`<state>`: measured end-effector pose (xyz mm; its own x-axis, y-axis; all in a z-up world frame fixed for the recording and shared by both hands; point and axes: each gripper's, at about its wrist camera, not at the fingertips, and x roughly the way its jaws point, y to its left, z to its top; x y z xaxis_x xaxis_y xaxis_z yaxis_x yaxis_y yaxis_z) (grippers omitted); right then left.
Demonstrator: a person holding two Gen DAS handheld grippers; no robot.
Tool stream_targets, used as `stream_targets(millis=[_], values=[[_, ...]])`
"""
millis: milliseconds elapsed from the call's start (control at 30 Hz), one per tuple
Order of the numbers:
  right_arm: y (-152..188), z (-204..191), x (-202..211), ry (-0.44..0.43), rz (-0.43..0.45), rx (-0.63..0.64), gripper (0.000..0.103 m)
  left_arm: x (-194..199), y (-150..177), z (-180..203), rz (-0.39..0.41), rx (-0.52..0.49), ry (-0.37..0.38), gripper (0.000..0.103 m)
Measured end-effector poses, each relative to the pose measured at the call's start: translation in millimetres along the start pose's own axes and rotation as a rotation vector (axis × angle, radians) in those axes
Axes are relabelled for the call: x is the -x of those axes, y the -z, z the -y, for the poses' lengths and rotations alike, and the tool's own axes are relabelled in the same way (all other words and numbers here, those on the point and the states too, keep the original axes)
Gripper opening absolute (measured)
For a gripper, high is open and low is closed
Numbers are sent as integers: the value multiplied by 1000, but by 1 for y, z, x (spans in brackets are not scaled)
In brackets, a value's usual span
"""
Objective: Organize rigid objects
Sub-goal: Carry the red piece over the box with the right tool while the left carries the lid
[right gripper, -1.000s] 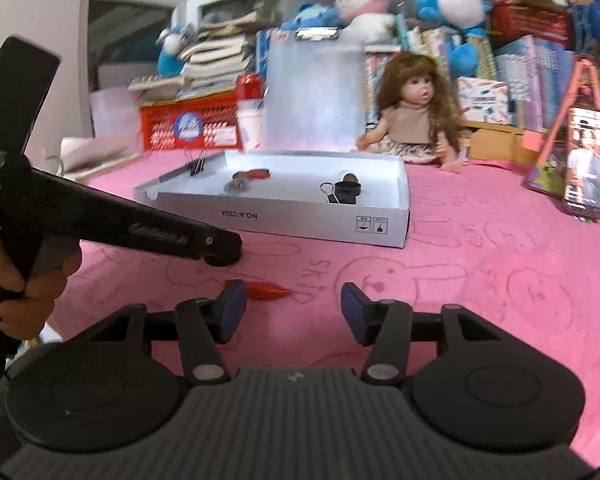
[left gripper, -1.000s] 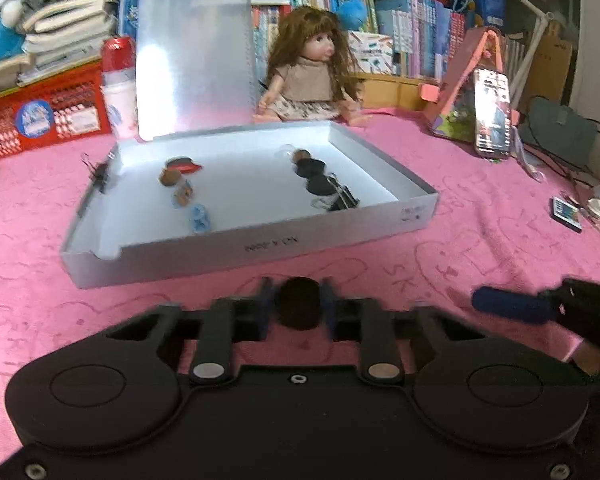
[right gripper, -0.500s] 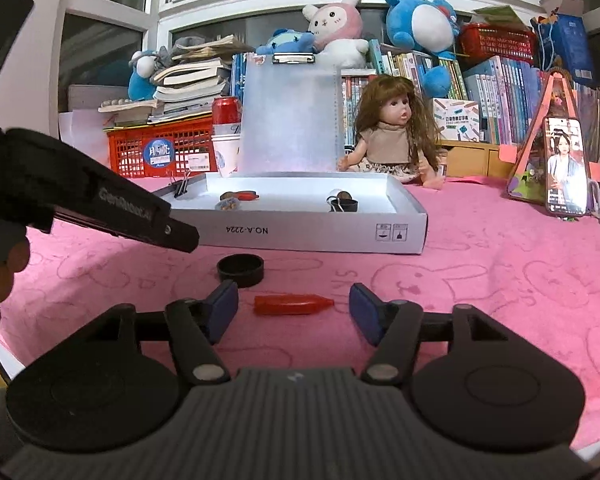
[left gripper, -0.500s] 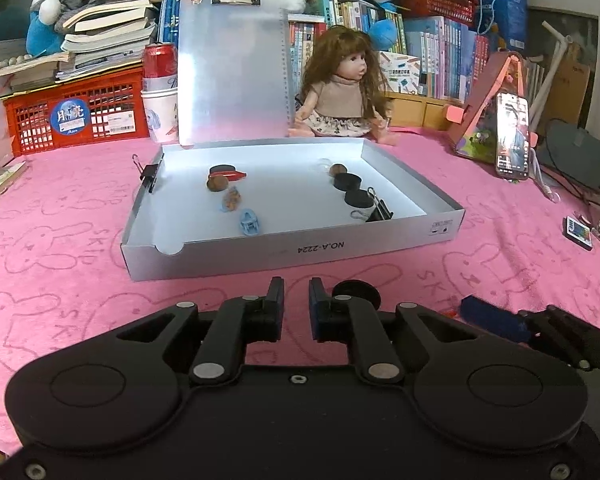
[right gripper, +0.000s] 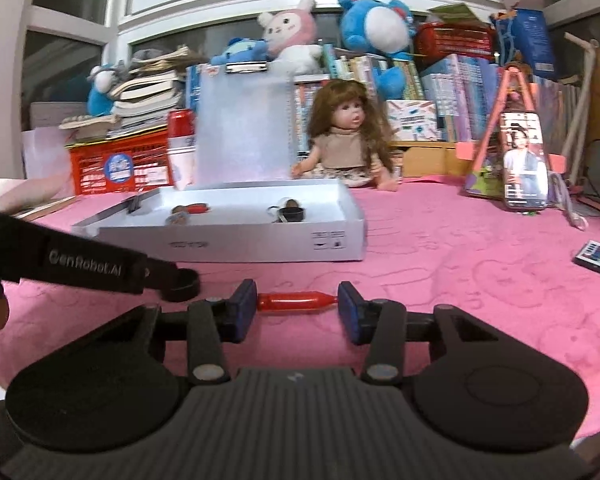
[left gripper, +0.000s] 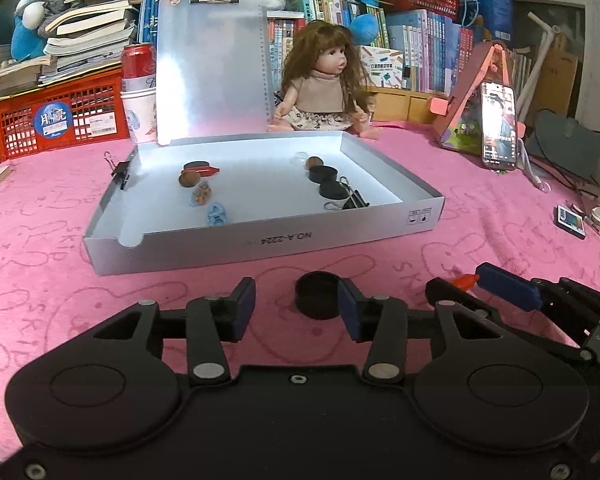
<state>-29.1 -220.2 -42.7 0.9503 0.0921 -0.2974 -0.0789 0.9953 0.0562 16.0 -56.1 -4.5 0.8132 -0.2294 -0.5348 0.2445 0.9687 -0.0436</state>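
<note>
A black round cap (left gripper: 316, 294) lies on the pink cloth between the fingers of my left gripper (left gripper: 296, 310), close against the right pad. The jaws are opening and do not press on the cap. A red pointed piece (right gripper: 296, 302) lies crosswise between the pads of my right gripper (right gripper: 297, 308). These jaws are closing, and each pad meets one end of the piece. In the left wrist view, its tip (left gripper: 466, 280) shows inside the right gripper (left gripper: 471, 285). The cap (right gripper: 184, 282) also lies left of the red piece. Behind both stands the open white box (left gripper: 260, 236), holding several small items.
The box (right gripper: 236, 246) has black caps, a binder clip and small figures inside. A doll (left gripper: 324, 92), a clipboard, a red crate (left gripper: 56, 120) and books stand behind it. At the right are a phone on a stand (left gripper: 498, 128) and a small remote (left gripper: 571, 222).
My left jaws were shut and have opened, with the black cap now on the cloth by the right pad. My right jaws have narrowed onto the red piece's ends.
</note>
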Motion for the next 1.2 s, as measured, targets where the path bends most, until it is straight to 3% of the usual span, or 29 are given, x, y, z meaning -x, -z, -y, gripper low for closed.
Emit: stream_targets(millis=[733,967,1200], values=[[-5,9,-16,20,-43,-50,51,-21,8,13,34,-10,-53,46],[-6,2,-19,-3,-46,-44,51,-20,6,11,33,-14,-61,30],[-11,-3,-20,-27,-32,-46,51,-15,1,5,31,7,-87,30]])
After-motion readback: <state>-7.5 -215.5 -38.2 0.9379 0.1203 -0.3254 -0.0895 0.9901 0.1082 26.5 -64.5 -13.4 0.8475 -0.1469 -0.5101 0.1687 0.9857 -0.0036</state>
